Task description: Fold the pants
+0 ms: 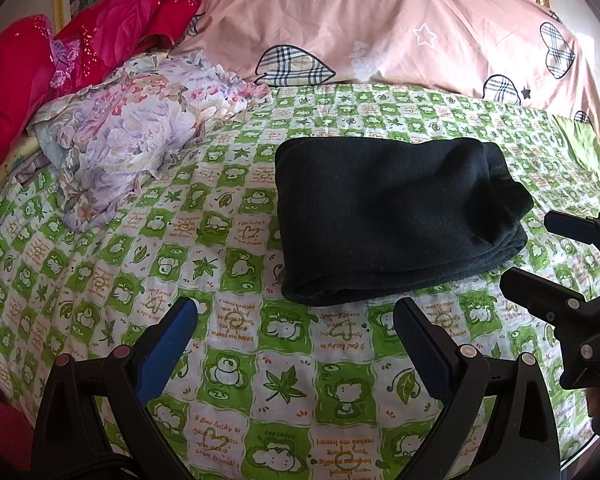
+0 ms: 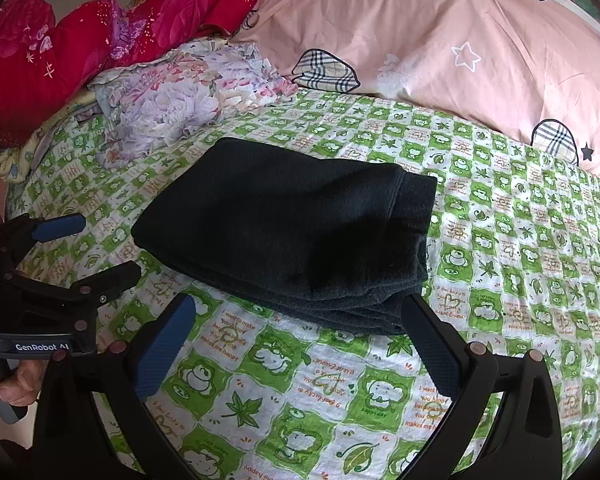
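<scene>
Dark pants (image 1: 396,220) lie folded into a compact rectangle on the green-and-white patterned bedsheet (image 1: 236,360), with stacked layers showing at the near right edge. In the right wrist view the same pants (image 2: 292,232) lie just ahead of the fingers. My left gripper (image 1: 296,312) is open, hovering over the sheet just short of the pants' near edge, holding nothing. My right gripper (image 2: 298,308) is open too, its right fingertip close to the pants' near corner. In each view the other gripper shows at the side: the right gripper (image 1: 548,248) and the left gripper (image 2: 100,246), both open.
A crumpled floral cloth (image 1: 132,128) lies at the left back of the bed, with red fabric (image 1: 60,56) behind it. A pink quilt with plaid hearts (image 1: 380,28) runs along the back. A hand (image 2: 12,384) grips the left gripper's handle.
</scene>
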A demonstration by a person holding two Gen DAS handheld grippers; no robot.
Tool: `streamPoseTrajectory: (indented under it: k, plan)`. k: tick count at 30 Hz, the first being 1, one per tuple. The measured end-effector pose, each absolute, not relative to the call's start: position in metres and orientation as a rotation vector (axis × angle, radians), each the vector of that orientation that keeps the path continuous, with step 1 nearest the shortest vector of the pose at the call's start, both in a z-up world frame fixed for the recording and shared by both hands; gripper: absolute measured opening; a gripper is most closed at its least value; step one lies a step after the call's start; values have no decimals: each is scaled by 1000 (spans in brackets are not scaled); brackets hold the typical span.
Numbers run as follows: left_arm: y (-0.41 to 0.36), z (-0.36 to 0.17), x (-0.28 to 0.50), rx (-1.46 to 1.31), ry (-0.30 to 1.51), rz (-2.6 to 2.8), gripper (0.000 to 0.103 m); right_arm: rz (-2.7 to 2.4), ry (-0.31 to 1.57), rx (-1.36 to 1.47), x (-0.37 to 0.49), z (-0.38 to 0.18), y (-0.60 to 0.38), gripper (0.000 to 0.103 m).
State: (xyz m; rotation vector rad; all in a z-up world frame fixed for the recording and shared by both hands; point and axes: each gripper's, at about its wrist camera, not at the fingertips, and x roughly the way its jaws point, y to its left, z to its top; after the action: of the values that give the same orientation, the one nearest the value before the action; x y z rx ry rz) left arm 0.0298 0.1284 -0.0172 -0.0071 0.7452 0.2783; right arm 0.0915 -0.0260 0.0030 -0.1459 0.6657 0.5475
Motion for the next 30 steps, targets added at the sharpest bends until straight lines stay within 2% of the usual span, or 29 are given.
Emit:
streamPoseTrajectory:
  k: [16,30]
  plan:
    - [138,-4,43,-17,748,256,98,547,653,-142,101,16,-33,102]
    - [149,4,60,-34,767,258,95,522,711,-24,123,17,-60,102]
